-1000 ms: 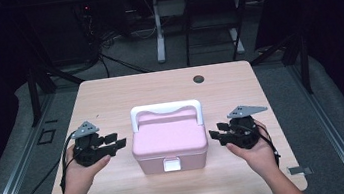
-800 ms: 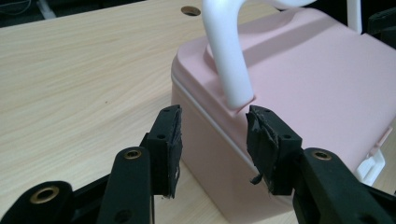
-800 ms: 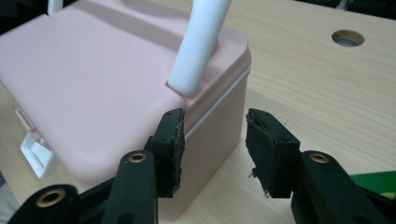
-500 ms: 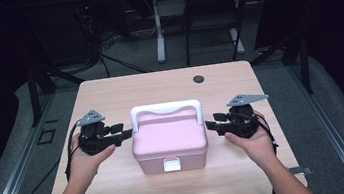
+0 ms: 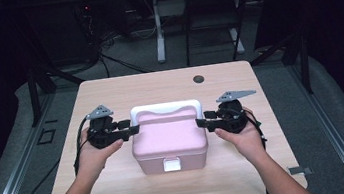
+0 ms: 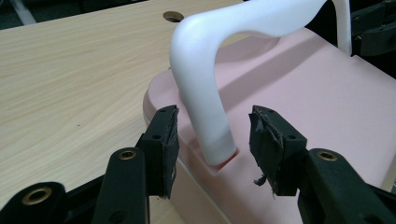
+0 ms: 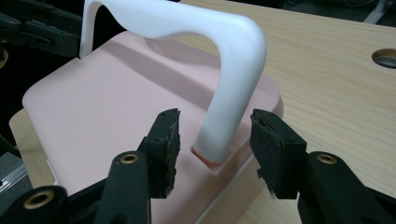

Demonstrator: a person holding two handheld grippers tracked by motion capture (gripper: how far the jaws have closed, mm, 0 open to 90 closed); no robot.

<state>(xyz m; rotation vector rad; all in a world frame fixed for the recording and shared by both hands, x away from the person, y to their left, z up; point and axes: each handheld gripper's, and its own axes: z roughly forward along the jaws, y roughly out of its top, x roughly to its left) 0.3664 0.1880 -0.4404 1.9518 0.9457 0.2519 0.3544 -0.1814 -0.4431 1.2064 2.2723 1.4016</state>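
A pink lidded box (image 5: 169, 140) with a white carry handle (image 5: 164, 109) and a white front latch (image 5: 172, 165) sits mid-table. My left gripper (image 5: 133, 129) is at the box's left end, open, its jaws either side of the handle's left leg (image 6: 208, 119) where it meets the lid (image 6: 317, 93). My right gripper (image 5: 199, 122) is at the right end, open, its jaws astride the handle's right leg (image 7: 224, 116) over the lid (image 7: 107, 88). Neither pair of pads touches the handle. The left gripper (image 6: 212, 137) and the right gripper (image 7: 214, 135) each see the other beyond the box.
The wooden table (image 5: 109, 95) has a round cable hole (image 5: 199, 79) at its back right. Bare tabletop lies behind and in front of the box. Desk legs and cables stand on the dark floor beyond the far edge.
Both grippers moved inward and slightly forward from the table's sides to the box ends, and their open jaws now straddle the handle's two legs.
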